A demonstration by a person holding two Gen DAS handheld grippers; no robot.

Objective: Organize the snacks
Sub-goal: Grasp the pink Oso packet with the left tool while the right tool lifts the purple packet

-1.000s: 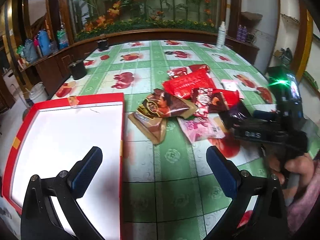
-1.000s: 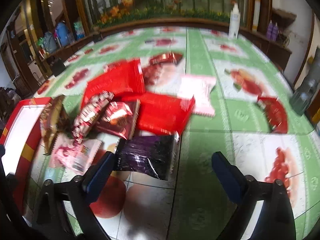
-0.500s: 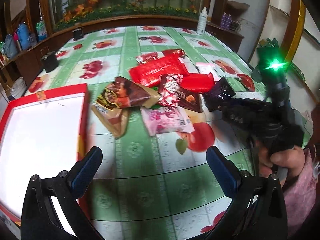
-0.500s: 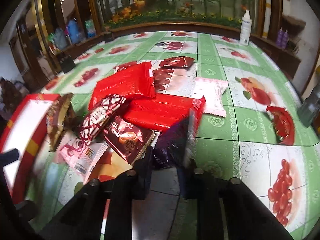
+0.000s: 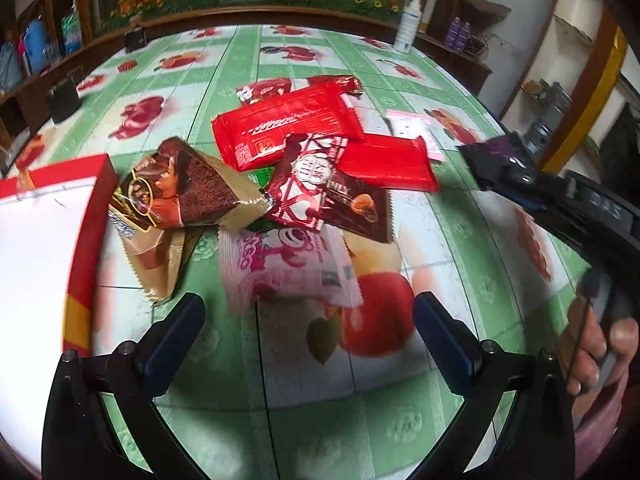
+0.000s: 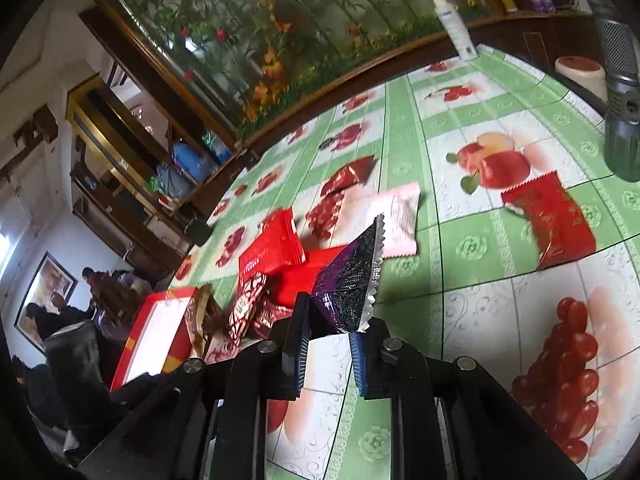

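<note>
Above the tabletop (image 6: 472, 240), right fingers (image 6: 362, 354) clamped on purple snack packet (image 6: 348, 280), left fingers (image 5: 440, 332) wide and empty; next, carry to red tray (image 5: 90, 216).

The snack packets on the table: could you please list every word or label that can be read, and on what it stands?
"ONLY": dark brown packet, first letter partly covered.
"DAS": side of the right gripper, in the left wrist view.
Red packet, pink packet, brown-gold packet, purple packet: print blurred, unreadable.
</note>
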